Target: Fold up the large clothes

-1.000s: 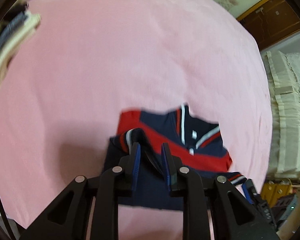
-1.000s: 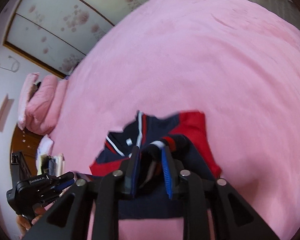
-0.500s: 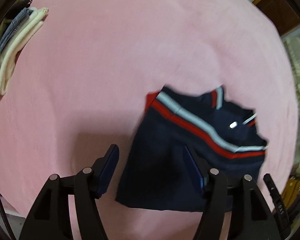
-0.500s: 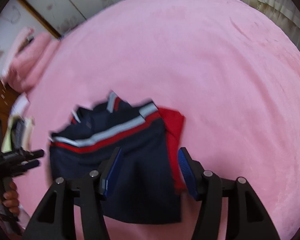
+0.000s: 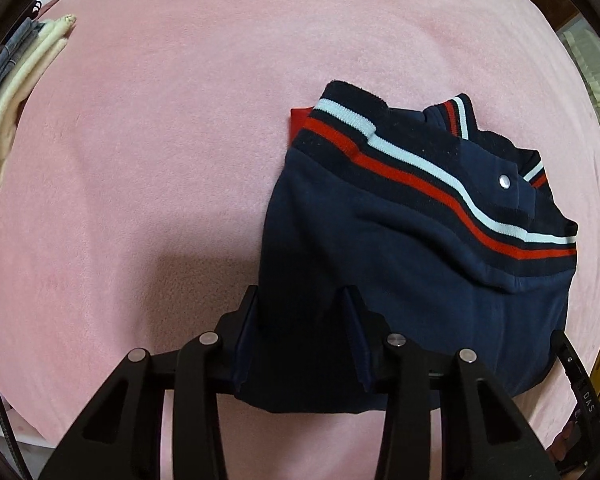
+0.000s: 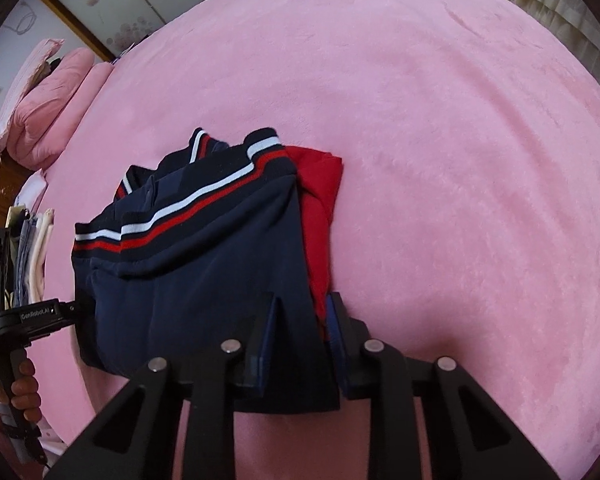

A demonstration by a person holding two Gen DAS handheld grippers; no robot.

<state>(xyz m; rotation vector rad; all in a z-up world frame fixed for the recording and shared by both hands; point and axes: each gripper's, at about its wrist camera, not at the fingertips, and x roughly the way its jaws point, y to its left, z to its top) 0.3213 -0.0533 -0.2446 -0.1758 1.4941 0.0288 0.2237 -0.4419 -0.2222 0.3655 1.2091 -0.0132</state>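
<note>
A pink blanket (image 5: 160,160) spread beyond both jaws; the folded navy jacket (image 5: 420,280) lay on it, its near edge between the parted jaws of the left gripper (image 5: 304,304) and right gripper (image 6: 302,310), neither clamping

Your left tongs (image 5: 302,312) and right tongs (image 6: 302,316): matte black arms, silver screws, blue pads (image 6: 265,340); bare-skinned hand (image 6: 18,384) on a black grip.

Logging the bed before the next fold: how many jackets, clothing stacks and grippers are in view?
navy striped jacket: 1
side stack of folded clothes: 1, pieces uncountable
grippers: 2, left gripper and right gripper
Total: 4
</note>
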